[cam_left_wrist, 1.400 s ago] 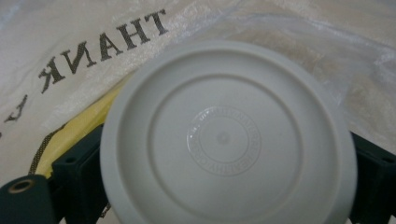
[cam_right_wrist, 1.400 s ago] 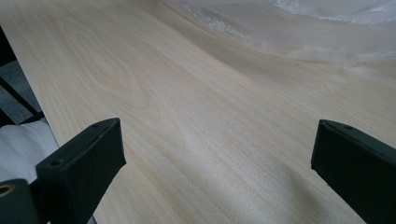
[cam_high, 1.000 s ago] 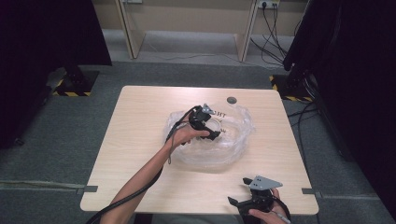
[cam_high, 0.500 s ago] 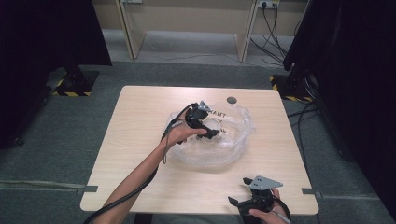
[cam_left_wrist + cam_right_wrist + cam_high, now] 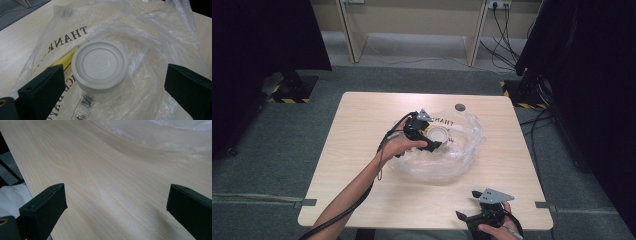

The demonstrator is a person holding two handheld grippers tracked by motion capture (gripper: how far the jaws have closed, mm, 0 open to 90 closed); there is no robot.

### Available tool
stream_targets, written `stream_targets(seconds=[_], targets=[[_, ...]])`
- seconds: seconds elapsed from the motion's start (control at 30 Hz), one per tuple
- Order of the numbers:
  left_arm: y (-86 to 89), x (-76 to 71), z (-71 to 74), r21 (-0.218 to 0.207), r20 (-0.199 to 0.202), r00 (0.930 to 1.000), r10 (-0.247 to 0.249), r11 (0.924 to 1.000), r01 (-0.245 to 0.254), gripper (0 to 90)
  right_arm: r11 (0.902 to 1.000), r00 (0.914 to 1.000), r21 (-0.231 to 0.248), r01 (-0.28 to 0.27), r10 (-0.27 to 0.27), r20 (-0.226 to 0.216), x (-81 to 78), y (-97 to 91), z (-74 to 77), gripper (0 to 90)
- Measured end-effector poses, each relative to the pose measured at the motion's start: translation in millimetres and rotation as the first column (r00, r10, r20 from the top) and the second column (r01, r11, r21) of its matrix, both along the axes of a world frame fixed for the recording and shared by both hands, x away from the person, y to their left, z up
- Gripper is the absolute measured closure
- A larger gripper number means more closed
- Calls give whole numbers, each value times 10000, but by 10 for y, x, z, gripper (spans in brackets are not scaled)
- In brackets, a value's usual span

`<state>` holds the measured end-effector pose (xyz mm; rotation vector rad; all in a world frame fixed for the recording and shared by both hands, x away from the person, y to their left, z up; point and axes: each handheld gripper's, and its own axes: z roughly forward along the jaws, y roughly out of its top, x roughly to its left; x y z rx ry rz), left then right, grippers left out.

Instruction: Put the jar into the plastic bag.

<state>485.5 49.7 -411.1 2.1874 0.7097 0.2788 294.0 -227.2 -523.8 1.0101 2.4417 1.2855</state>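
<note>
A clear plastic bag (image 5: 452, 150) with black lettering lies crumpled on the middle of the wooden table (image 5: 362, 150). On it rests a round white container with a lid (image 5: 99, 65), and a yellowish item (image 5: 65, 60) shows under the film beside it. My left gripper (image 5: 432, 136) hovers right over the container (image 5: 438, 134), jaws wide open, nothing between them. My right gripper (image 5: 474, 212) is held at the table's near edge, open over bare wood (image 5: 105, 185), with the bag's rim (image 5: 160, 137) ahead of it.
A small dark round disc (image 5: 460, 107) lies near the table's far edge. Black curtains hang at both sides, and cables (image 5: 507, 30) run over the grey floor behind. Yellow-black striped bases (image 5: 292, 92) stand by the table's far corners.
My left gripper has shifted slightly left and nearer over the bag, staying open. The right gripper has stayed where it was.
</note>
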Motion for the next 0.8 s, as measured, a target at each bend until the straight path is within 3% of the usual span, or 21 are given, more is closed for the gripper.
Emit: stream_targets(seconds=[0.8], targets=[[197,-398,40,-473,320,9987,-388,9981,403,28,10000,10000,-11,12,-12,-14,0,0,0,30]])
